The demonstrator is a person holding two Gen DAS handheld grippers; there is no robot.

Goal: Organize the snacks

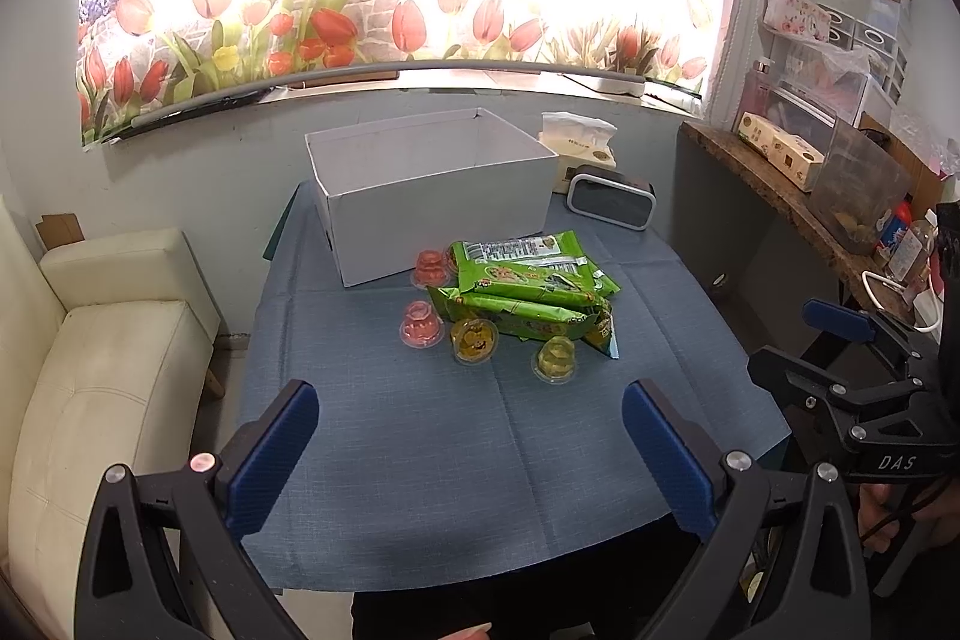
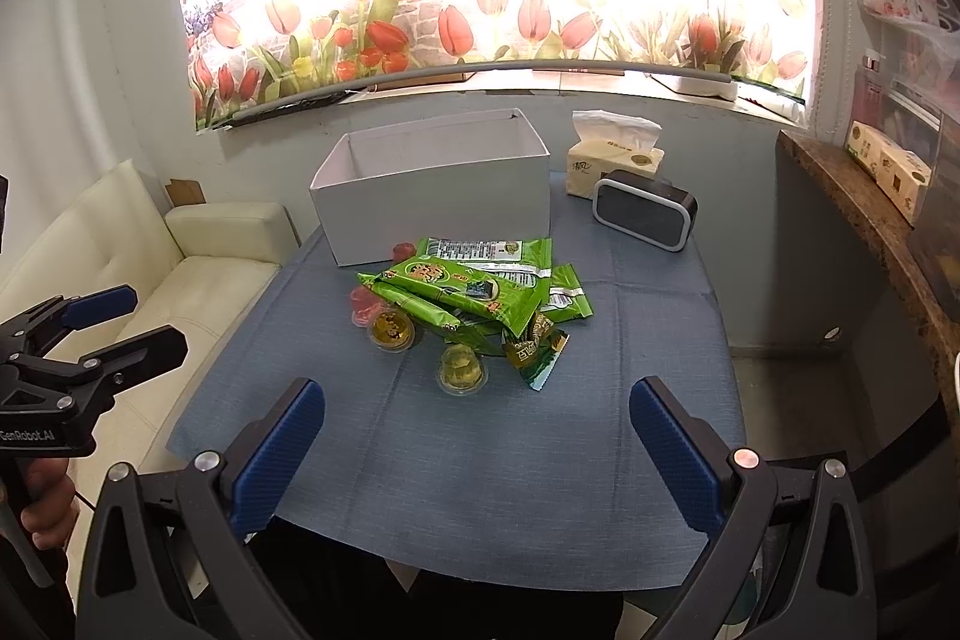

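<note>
Blue-clothed counter (image 1: 420, 430) under a tulip-print window. Left to right: white box (image 1: 432, 196) at the back left, red jelly cups (image 1: 420, 325), yellow jelly cups (image 1: 474, 340), green snack packets (image 1: 528, 292) piled centre. Left tongs (image 1: 471, 451) and right tongs (image 2: 477, 451) both spread wide, holding nothing. Best to start with a loose cup at the pile's edge, pinching gently, then lift over the box rim.
</note>
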